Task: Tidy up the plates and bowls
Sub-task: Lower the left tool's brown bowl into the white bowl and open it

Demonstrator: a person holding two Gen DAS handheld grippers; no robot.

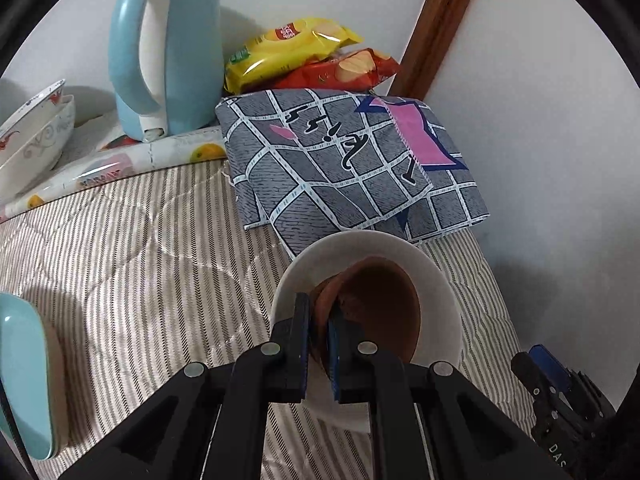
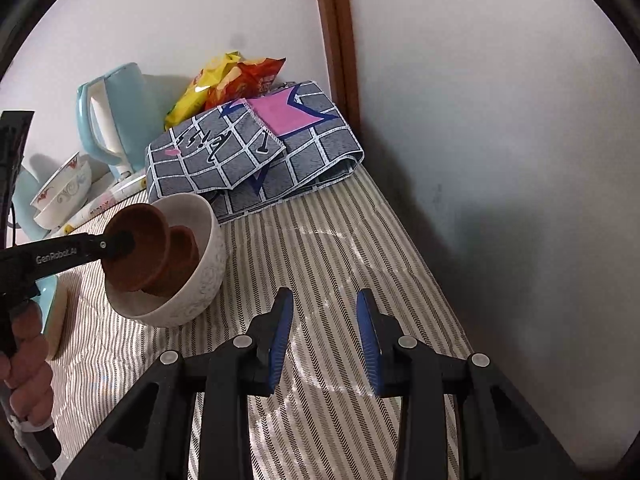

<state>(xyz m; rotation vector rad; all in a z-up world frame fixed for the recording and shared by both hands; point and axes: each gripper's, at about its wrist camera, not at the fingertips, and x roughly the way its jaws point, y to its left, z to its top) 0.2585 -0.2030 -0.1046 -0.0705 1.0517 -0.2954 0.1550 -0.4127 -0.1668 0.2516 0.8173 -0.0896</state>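
Note:
My left gripper (image 1: 319, 320) is shut on the rim of a small brown bowl (image 1: 380, 308) and holds it tilted inside a white bowl (image 1: 440, 280) on the striped cloth. In the right wrist view the brown bowl (image 2: 136, 248) leans in the white bowl (image 2: 204, 276), with a second brown bowl (image 2: 184, 248) under it, and the left gripper (image 2: 118, 246) reaches in from the left. My right gripper (image 2: 326, 336) is open and empty over the cloth, right of the white bowl. Stacked patterned white bowls (image 1: 36, 136) stand at the far left, also in the right wrist view (image 2: 64, 192).
A light blue kettle (image 1: 168, 52) stands at the back. Snack bags (image 1: 300, 56) lie behind a folded grey checked cloth (image 1: 352, 164). A light blue dish (image 1: 24, 376) sits at the left edge. A white wall (image 2: 500, 160) bounds the right side.

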